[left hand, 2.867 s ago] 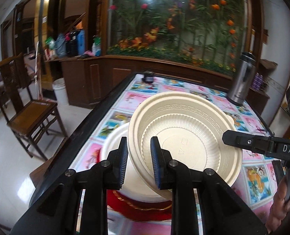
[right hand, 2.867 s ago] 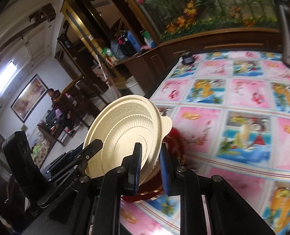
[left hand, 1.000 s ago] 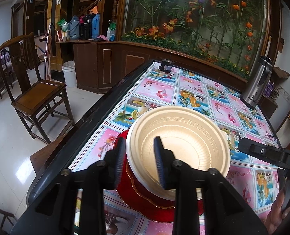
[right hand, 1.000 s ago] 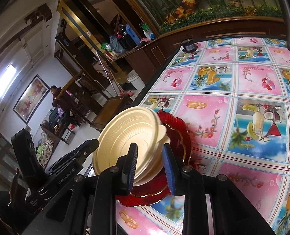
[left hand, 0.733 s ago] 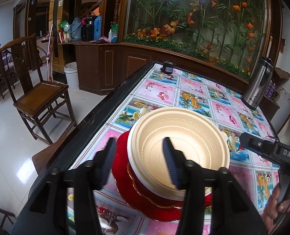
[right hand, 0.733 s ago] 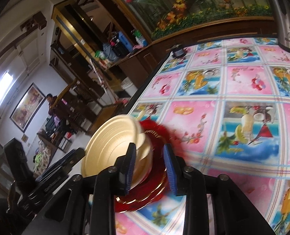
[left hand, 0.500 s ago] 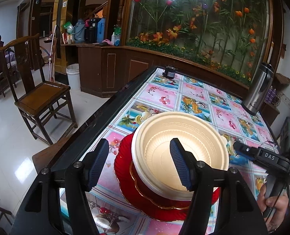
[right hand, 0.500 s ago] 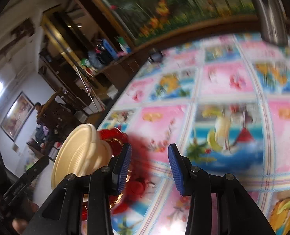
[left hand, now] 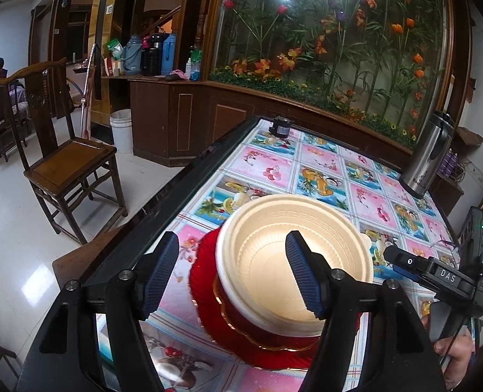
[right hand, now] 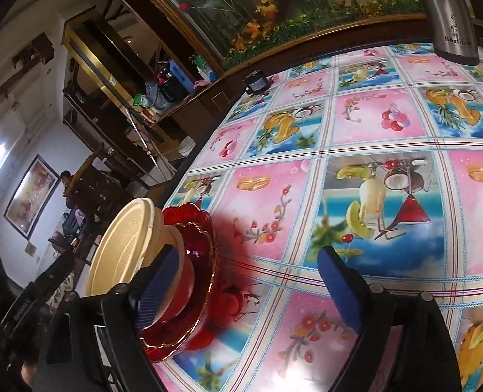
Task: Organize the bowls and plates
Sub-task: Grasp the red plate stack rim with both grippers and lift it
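**Ana:** Cream-coloured and light, probably pulp or thin plastic: that bowl [left hand: 293,261] sits on top of the red bowl [left hand: 241,310], which stands on the red plate [left hand: 205,281], all near the left edge of the counter [left hand: 323,163].

**Ben:** Is it seated? In the right wrist view the cream bowl [right hand: 120,248] seems to lean toward the counter's edge, though the fisheye may exaggerate that.

**Ana:** My worry too. If it rests crooked in the red bowl [right hand: 189,271], a small knock could slide it off, and the floor is right there beyond the black rim.

**Ben:** What about the jaws?

**Ana:** Both sets have just been opening. The left gripper [left hand: 235,271] stands spread, one pad outside the stack on the left and the other hanging over the cream bowl's hollow; the near rim is between them, but I see no pad pressing on it. The right gripper [right hand: 251,290] is wide apart and mostly over bare tablecloth, its left pad just beside the red bowl.

**Ben:** So the danger is the retreat.

**Ana:** Yes. If the left gripper pulls back low, the inner pad could catch the rim and tip or drag the bowl. The right one's pad could nudge the red plate [right hand: 205,228] sideways.

**Ben:** And the steel flask [left hand: 427,160]?

**Ana:** Well apart at the far end; no concern.
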Demonstrator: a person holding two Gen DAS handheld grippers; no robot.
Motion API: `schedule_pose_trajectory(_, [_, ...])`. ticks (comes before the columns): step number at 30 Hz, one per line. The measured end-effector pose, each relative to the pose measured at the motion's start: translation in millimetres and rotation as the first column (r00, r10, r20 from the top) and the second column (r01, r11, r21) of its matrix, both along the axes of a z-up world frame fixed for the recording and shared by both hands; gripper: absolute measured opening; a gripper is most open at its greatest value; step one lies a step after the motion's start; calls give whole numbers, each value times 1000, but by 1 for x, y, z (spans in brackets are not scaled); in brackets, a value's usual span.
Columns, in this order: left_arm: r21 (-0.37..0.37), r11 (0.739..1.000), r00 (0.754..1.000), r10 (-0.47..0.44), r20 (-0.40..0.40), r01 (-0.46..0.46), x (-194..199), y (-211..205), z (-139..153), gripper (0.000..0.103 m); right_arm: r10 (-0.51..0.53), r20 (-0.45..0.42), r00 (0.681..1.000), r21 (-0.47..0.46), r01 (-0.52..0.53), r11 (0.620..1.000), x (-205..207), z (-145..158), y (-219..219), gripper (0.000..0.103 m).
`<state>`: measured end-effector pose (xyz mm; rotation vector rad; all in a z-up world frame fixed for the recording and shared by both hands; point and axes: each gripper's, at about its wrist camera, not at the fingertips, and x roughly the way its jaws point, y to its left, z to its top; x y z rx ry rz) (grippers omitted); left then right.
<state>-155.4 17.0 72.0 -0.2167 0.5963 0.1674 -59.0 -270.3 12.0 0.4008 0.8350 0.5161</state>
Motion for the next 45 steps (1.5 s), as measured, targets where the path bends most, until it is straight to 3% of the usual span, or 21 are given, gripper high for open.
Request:
schedule_pose_trajectory(11, [-52,997,998,58,-38,-60,-18,50,-11,67,18,-4,1000,12,-18,1000,-1,-1,0,93])
schedule_pose_trajectory(16, [-67,991,987,110,-115,-118,-17,70,-33,67,54,5,999,12,-54,998,-5,1,7,93])
schedule_pose_trajectory(20, [-166,984,984,37,-176,-67,-6,71,-55,67,65,12,998,13,-66,998,-7,1,10,92])
schedule_pose_trajectory(25, [-149,989,984,0,-178,-26,-3,59,-58,67,73,-3,997,14,-73,997,-6,-1,11,85])
schedule_pose_trajectory(29, [-140,990,983,-21,-185,-6,1,53,-60,60,97,-15,995,13,-97,995,-5,-4,15,61])
schedule_pose_trajectory(32, [-152,988,978,-41,-205,9,4,51,-67,52,104,-25,994,10,-103,995,-5,-7,17,59])
schedule_pose_trajectory(34, [-165,986,977,-52,-206,18,6,51,-69,46,100,-22,995,-1,-100,995,-6,-7,17,54])
schedule_pose_trajectory(36, [-173,984,977,-69,-204,33,7,49,-70,40,108,-26,994,-9,-108,994,-5,-8,20,42])
schedule_pose_trajectory(40, [-175,983,976,-91,-199,56,9,45,-71,29,129,-39,991,-10,-129,992,-5,-12,25,35])
schedule_pose_trajectory(43, [-183,981,975,-102,-197,65,11,45,-71,25,148,-47,988,-16,-149,989,-5,-16,30,21])
schedule_pose_trajectory(45, [-180,981,975,-103,-198,67,13,45,-72,25,155,-58,986,-3,-156,988,-4,-18,32,18])
